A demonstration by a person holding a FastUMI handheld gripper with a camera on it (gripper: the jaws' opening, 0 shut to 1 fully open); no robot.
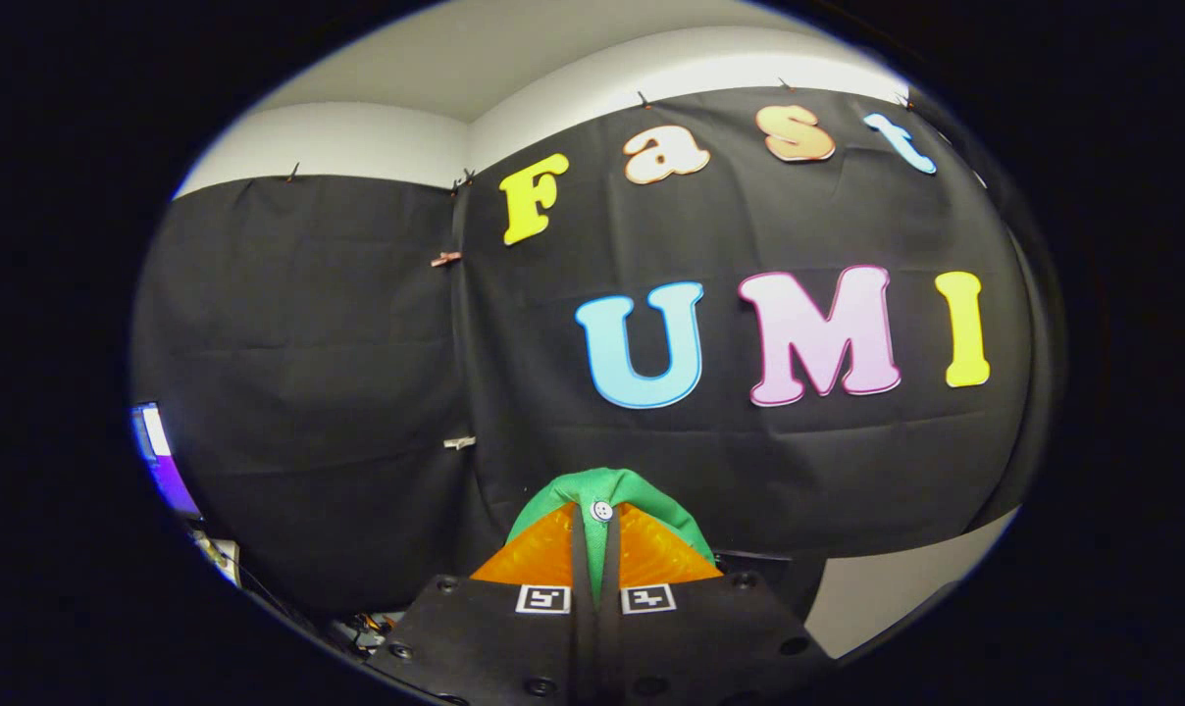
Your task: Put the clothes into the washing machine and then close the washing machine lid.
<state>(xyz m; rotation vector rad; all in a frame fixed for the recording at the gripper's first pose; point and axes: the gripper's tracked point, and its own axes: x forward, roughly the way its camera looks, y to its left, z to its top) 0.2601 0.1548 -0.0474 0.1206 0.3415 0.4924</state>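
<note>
Hand-held gripper (597,544) first: I see its two fingers drawn together on a fold of green cloth (607,488), the garment I am meant to load. The cloth bulges up over the fingertips and runs down the narrow gap between them, so both fingers press on it. A small white button (601,510) sits on the cloth right at the fingertips.

Taking the green cloth as my landmark and reading from the left: far to its left and a little above is a lit screen (151,446), its content too small to tell. Lower left of the cloth lies a tangle of cables (362,628). Behind and above the cloth hangs the black cloth wall (308,392). To the right of the cloth, lower down, a pale wall (887,588) shows beneath the black cloth's hem.
</note>
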